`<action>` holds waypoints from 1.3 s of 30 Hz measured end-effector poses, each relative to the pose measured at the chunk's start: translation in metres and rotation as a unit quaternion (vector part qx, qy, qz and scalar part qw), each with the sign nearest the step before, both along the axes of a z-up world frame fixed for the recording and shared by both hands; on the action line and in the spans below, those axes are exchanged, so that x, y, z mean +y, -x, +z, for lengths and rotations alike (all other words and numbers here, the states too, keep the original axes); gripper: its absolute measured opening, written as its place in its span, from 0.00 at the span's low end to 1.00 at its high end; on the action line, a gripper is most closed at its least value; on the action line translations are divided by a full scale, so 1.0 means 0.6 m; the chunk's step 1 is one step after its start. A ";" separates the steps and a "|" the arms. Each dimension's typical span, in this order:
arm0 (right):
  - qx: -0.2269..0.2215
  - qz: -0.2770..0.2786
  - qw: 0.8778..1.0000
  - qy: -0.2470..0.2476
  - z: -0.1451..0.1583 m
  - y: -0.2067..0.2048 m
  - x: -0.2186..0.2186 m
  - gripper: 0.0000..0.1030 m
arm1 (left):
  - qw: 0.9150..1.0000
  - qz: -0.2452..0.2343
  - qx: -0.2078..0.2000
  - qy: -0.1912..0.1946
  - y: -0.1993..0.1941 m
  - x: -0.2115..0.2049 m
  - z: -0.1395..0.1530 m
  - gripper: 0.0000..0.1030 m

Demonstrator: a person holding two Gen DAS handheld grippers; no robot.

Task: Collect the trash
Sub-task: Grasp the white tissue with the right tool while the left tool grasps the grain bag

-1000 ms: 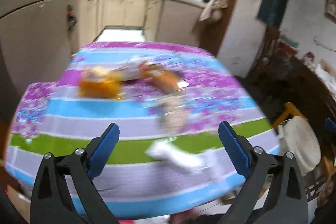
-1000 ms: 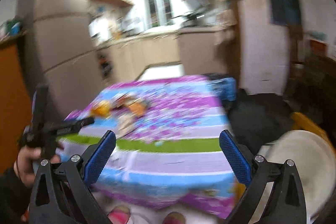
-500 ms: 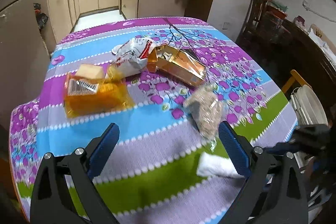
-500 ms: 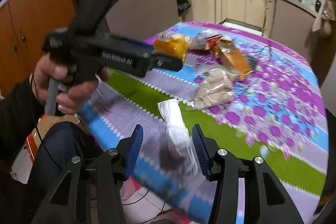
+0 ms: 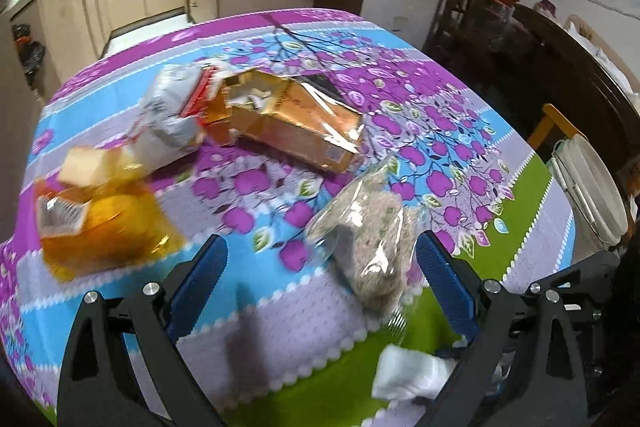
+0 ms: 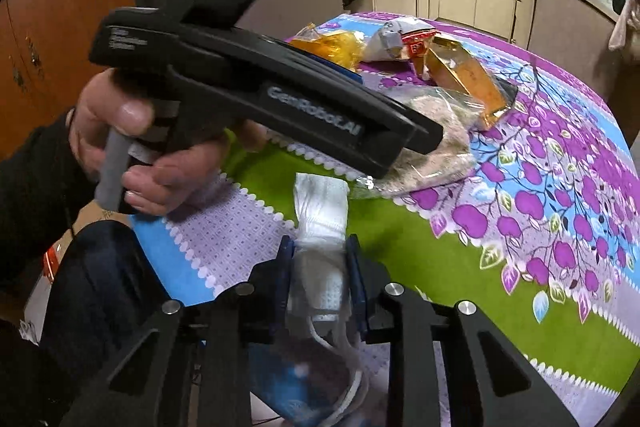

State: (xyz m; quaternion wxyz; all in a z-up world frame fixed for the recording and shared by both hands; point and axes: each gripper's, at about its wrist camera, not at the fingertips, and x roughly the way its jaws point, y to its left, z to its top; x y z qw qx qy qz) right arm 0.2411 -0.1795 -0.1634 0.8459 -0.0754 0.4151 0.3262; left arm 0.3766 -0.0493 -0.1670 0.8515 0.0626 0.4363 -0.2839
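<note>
- the right gripper [image 6: 318, 259] is pinched narrow on a white crumpled tissue [image 6: 320, 211], its blue pads pressed against both sides; the tissue lies on the green stripe at the near edge of the table [image 6: 460, 267], and one end of it pokes forward past the pads.
- the left gripper [image 5: 316, 279] hangs wide and holds nothing, just above the table, with a clear bag of grainy stuff [image 5: 368, 231] touching the cloth between its pads and leaning toward the right one.
- relative to that clear bag: the tissue [image 5: 408, 371] is just on the near side; a torn gold box [image 5: 292, 119] lies just beyond it; a white and red wrapper [image 5: 176, 111] lies beside the box's far left end; an orange plastic bag [image 5: 100, 223] is well apart to the left.
- the person's left hand [image 6: 132, 147] grips the left gripper's handle, seen above the tissue in the right wrist view.
- my reading: the first pick of the collection is in hand, the tissue clamped but not yet lifted clear.
- next would call for lifting the tissue without dragging the cloth, and for closing the left gripper squarely on the slack bag, which may slip or spill; no bin is clearly identifiable, though a pale lidded thing [image 5: 588, 187] stands off the table's right side.
</note>
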 end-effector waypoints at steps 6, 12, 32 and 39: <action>-0.003 -0.002 1.000 -0.003 -0.005 -0.007 0.000 0.27 | 1.000 -0.027 0.012 0.005 -0.009 -0.025 -0.003 0.73; -0.009 -0.003 1.000 0.002 -0.009 -0.015 0.006 0.27 | 0.999 -0.034 0.024 0.008 -0.013 -0.029 -0.010 0.45; -0.057 -0.103 0.993 -0.013 0.046 0.067 -0.067 0.25 | 0.995 0.071 -0.069 0.032 0.029 -0.006 0.079 0.32; -0.097 -0.288 0.952 -0.041 0.121 0.152 -0.217 0.25 | 0.988 0.078 -0.129 0.034 0.107 -0.076 0.147 0.32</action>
